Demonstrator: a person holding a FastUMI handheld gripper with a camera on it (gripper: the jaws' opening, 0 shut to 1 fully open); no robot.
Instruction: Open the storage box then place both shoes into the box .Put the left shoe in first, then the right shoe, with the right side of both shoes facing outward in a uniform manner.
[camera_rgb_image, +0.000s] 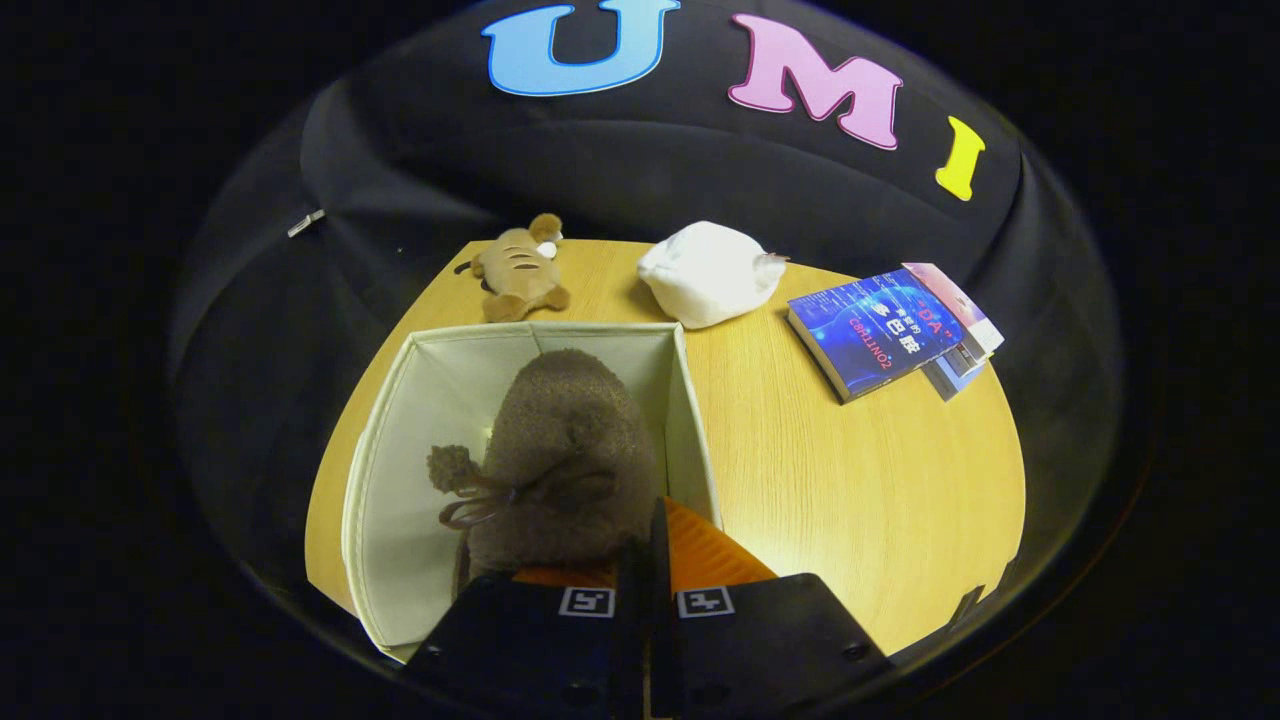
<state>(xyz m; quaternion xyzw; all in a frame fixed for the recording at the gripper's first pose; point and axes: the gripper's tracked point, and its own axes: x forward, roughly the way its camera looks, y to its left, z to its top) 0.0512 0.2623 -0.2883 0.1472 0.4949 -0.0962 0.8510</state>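
tongs (648, 560) nearest cam, fingers pressed together w/ almost no gap, seemingly pinching the rear rim of the brown fuzzy shoe (565, 450). shoe sits inside the open white box (385, 440) at the desk's (860, 480) left edge, long axis running straight ahead from the tongs, bow on its left. beyond the box by the far edge: plush toy (515, 275), white bag (710, 272); books (885, 330) far right. 2nd shoe unseen; box walls close in on both sides, hemming any pull-back.

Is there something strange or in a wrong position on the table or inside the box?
Nothing is spilled or damaged. The brown fuzzy shoe with a pom-pom lace sits in the open white fabric storage box, just ahead of the claw, whose orange fingers look closed together. One oddity: the blue book lies askew on another.
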